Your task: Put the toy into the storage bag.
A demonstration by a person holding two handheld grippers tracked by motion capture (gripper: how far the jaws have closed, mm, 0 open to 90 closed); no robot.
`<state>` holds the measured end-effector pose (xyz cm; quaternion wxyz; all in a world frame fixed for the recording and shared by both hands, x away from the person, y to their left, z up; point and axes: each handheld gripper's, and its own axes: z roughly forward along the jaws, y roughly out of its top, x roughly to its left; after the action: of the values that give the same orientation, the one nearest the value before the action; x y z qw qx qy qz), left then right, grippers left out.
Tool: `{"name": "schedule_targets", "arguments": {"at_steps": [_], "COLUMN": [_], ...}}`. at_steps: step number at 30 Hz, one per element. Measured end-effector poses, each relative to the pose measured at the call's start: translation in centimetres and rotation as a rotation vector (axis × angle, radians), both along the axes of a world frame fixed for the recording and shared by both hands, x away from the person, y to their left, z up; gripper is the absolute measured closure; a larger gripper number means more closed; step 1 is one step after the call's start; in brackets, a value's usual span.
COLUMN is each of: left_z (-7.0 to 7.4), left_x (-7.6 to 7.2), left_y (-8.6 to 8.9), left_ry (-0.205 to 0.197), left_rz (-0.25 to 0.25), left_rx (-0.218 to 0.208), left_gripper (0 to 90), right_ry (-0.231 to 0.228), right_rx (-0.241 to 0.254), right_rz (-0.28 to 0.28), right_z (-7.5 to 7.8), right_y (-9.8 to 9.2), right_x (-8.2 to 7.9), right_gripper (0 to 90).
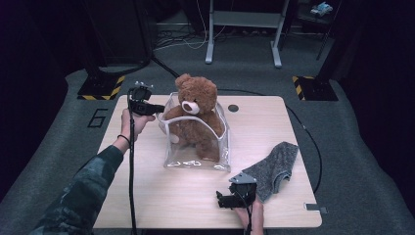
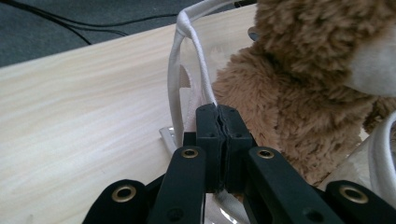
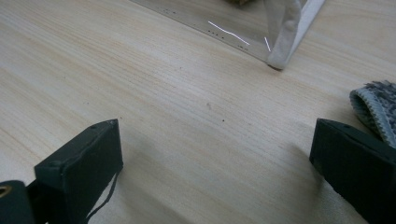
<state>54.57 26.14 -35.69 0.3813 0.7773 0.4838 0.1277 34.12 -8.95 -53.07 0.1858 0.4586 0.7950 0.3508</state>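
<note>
High view first: a brown teddy bear (image 1: 195, 115) sat upright inside a clear plastic bag (image 1: 198, 161) near the middle of the wooden table (image 1: 147, 196), head and shoulders above the bag's white-trimmed mouth. The left gripper (image 1: 155, 108) reached in level from the left and met the bag's rim at its far-left corner, probably to keep the mouth steady or pull it wider around the bear. The right gripper (image 1: 221, 200) rested low at the near edge, apart from the bag, with a grey sock (image 1: 274, 166) lying just beside it (likely the next thing for the bag, though that is a guess).

Left gripper view: the jaws were pressed together on the bag's white rim (image 2: 205, 93), which ran up out of the pinch and looped over at the top. The bear's (image 2: 289, 107) furry side sat immediately to the right of the jaws, close but not gripped.

Right gripper view: the jaws stood wide apart with bare table (image 3: 187, 116) between them, holding nothing. The bag's near corner (image 3: 280, 51) lay ahead, well apart, and the sock's cuff (image 3: 369, 105) showed just beyond the right-hand jaw.
</note>
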Motion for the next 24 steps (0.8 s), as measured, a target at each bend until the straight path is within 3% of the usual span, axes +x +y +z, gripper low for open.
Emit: {"name": "schedule_targets", "arguments": {"at_steps": [5, 10, 13, 17, 24], "left_z": [-0.6, -0.7, -0.4, -0.4, -0.8], "left_x": [-0.1, -0.6, -1.1, -2.0, -3.9], "left_y": [0.8, 1.7, 2.0, 3.0, 4.6], "left_ry": [0.008, -0.009, -0.029, -0.036, -0.067], "left_rz": [0.003, 0.034, 0.058, 0.073, 0.096], "left_rx": [0.011, -0.031, -0.018, -0.038, -0.035], "left_gripper": [85.8, 60.6, 42.8, 31.3, 22.4], "right_ry": [0.003, -0.001, -0.001, 0.000, -0.001], "right_rx": [-0.003, -0.005, -0.006, -0.006, -0.006], "right_rz": [0.004, 0.002, 0.002, 0.002, 0.002], "right_z": [0.0, 0.0, 0.0, 0.0, 0.0], "right_y": [0.0, 0.0, 0.0, 0.0, 0.0], "right_x": [0.0, 0.0, 0.0, 0.0, 0.0], "right_gripper": [1.7, 1.7, 1.7, 1.7, 1.7]}}
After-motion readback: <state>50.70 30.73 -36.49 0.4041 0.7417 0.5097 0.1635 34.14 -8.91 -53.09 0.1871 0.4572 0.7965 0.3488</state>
